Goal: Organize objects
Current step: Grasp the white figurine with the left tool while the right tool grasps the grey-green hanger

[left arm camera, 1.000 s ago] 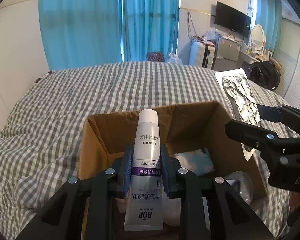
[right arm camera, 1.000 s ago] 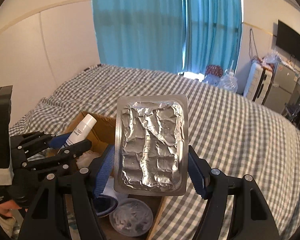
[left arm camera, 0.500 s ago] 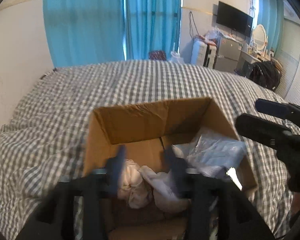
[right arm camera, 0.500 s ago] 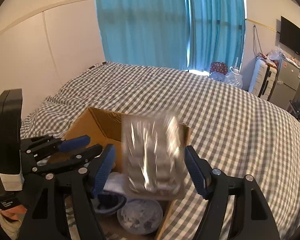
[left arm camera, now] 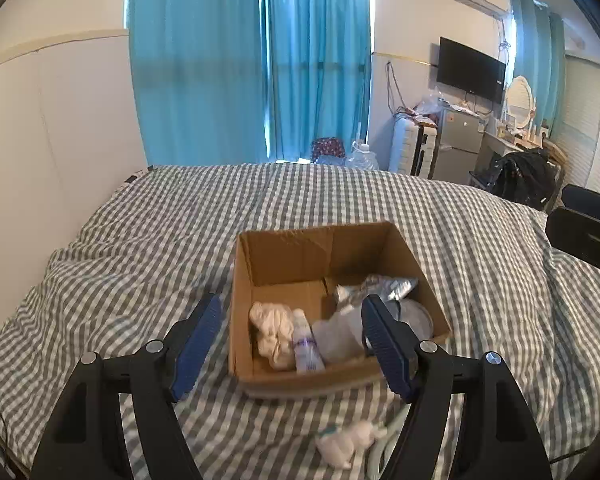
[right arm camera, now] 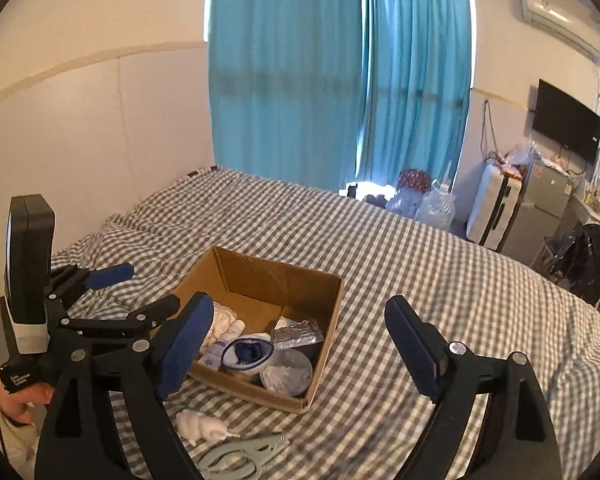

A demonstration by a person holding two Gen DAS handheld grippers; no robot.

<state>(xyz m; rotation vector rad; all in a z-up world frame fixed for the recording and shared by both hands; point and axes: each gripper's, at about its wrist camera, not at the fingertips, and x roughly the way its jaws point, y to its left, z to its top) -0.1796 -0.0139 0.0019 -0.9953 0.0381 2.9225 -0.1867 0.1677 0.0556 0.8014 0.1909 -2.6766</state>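
The left black two-finger gripper with blue pads has its jaws spread wide and holds nothing — the right black two-finger gripper with blue pads is also spread wide, holding nothing.

Daylight enters through the blue curtains, glaring at their gaps. Fisheye distortion bends edges; corners vignette black; slight softness overall.
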